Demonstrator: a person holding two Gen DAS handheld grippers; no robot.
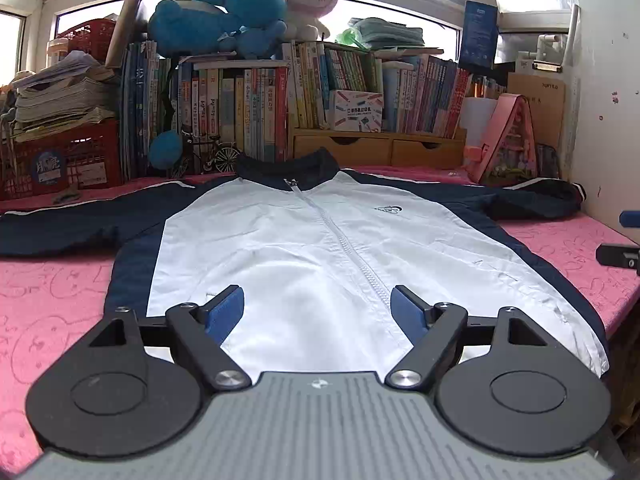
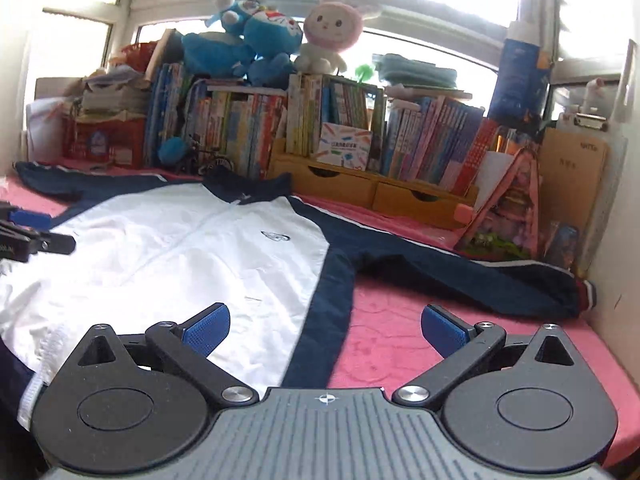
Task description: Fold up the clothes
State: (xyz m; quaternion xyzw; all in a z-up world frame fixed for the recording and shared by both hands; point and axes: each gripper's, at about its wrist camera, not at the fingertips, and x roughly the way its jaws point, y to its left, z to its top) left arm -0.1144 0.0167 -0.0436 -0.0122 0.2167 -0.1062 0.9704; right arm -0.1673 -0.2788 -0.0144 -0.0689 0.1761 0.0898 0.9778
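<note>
Left wrist view: left claw point(image 1: 318, 306) spread wide, empty, over the hem of the jacket point(image 1: 304, 256), zip running between its pads. Jacket lies flat, front up, sleeves out to both sides on the pink worktop point(image 1: 52, 304). Right claw point(image 2: 325, 326) also released, w/ jacket's navy side panel between its pads. Behind jacket's collar: wooden drawer unit point(image 1: 380, 148) w/ books on top, red crate point(image 1: 64, 160) under paper stacks, plush toys above; windows behind.
</note>
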